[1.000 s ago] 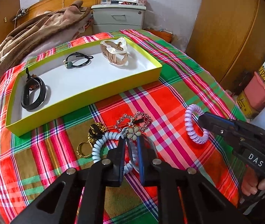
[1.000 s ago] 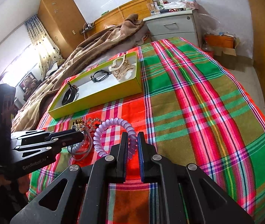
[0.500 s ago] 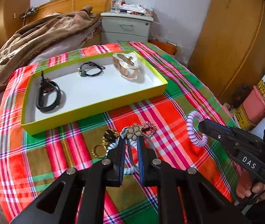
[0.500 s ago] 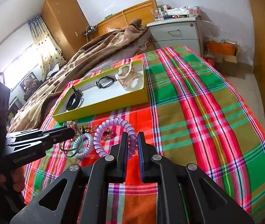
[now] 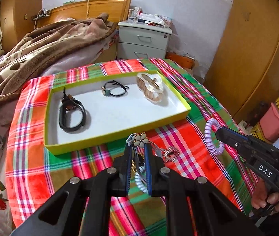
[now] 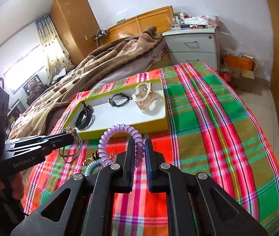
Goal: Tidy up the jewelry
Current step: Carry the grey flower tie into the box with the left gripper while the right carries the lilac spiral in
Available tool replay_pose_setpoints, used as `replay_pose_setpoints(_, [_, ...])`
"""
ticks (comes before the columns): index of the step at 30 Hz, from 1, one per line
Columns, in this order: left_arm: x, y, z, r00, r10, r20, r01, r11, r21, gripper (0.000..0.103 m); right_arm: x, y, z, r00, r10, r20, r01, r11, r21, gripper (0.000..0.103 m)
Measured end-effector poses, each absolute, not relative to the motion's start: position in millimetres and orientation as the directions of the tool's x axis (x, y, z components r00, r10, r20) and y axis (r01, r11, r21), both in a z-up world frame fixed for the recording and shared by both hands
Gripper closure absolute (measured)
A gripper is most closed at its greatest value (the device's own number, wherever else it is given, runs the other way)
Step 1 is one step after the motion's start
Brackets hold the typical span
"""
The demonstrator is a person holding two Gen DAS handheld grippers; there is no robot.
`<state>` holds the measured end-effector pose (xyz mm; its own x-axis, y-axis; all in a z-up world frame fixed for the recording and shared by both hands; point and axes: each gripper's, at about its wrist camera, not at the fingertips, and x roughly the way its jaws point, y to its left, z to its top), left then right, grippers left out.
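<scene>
My left hand-held gripper (image 5: 138, 147) pinches a flower-charm cord bracelet (image 5: 140, 140), my right hand-held gripper (image 6: 139, 149) a purple coil bracelet (image 6: 117, 135), both near the yellow tray (image 5: 119, 132).

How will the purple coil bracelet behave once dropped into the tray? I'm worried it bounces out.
The purple coil bracelet, pinched in the right gripper, holds its loop, so it is likely springy and light. It may bounce slightly; the tray wall probably contains it.
</scene>
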<state>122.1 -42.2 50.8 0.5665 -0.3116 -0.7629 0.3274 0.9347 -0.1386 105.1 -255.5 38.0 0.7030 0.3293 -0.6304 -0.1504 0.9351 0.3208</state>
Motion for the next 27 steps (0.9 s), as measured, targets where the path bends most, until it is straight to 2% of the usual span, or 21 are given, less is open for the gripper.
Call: replay_pose_setpoints(27, [230, -9, 49, 0.587, -0.27, -0.763, 0.239, 0.958, -0.156, 0.09, 205, -196, 31, 0.666, 0.29, -0.687, -0.198, 0.957, 0.212, 0.093])
